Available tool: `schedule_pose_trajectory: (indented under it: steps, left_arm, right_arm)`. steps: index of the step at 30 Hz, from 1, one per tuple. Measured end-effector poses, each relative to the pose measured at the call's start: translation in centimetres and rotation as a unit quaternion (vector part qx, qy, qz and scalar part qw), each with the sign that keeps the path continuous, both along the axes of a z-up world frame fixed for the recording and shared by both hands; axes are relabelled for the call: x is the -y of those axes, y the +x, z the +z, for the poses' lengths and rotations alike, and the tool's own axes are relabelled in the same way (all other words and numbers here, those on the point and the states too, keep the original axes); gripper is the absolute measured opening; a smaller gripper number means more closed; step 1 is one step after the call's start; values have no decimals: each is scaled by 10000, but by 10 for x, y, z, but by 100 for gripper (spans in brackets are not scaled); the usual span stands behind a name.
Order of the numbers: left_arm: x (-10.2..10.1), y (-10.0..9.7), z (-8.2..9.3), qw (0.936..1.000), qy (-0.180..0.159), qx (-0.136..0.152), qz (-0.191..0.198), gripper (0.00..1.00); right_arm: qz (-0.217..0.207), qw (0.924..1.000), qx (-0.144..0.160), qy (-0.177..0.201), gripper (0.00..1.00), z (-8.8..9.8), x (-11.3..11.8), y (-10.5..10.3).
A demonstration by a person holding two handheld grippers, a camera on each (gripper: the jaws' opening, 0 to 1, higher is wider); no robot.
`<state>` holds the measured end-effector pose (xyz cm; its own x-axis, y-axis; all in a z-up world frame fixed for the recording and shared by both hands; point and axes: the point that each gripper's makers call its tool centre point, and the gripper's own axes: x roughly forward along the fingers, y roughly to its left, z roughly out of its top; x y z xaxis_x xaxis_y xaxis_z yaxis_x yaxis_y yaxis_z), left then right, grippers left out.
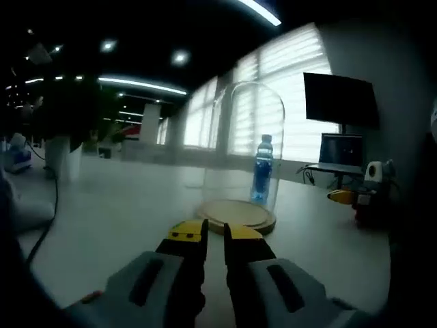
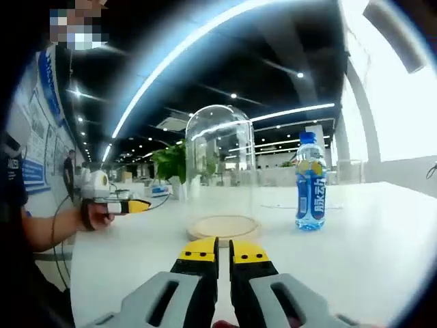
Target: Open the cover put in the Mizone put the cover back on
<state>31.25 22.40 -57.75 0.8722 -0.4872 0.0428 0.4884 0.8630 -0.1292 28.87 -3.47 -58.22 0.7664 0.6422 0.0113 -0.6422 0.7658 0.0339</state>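
Observation:
A clear glass dome cover [image 2: 220, 154] stands on a round wooden base [image 2: 223, 227] on the white table. A blue Mizone bottle [image 2: 311, 184] stands upright to the right of the base, outside the dome. In the left gripper view the bottle [image 1: 263, 171] shows through the glass of the dome [image 1: 249, 137], behind the wooden base [image 1: 239, 215]. My left gripper [image 1: 215, 236] hovers just short of the base, its yellow-tipped jaws close together with nothing between them. My right gripper [image 2: 224, 251] is also shut and empty, a short way in front of the base.
A person's hand holds the left gripper [image 2: 128, 205] at the left of the right gripper view. The right gripper [image 1: 349, 197] shows at the right of the left gripper view. A dark monitor [image 1: 340, 99] stands beyond the table [image 1: 123, 205]. A potted plant [image 2: 171, 164] stands behind the dome.

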Motion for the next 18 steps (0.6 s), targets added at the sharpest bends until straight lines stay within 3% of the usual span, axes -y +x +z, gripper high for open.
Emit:
schedule_pose_trajectory:
  steps: [12, 18]
  left_arm:
    - [12, 10, 27, 9996, 126, 198, -146, 8]
    - [13, 22, 30, 9997, 174, 148, -116, 8]
  right_arm:
    - [-49, 9999, -71, 78, 0, 9, -1, 18]
    - [25, 10000, 7, -90, 4, 18, -4, 30]
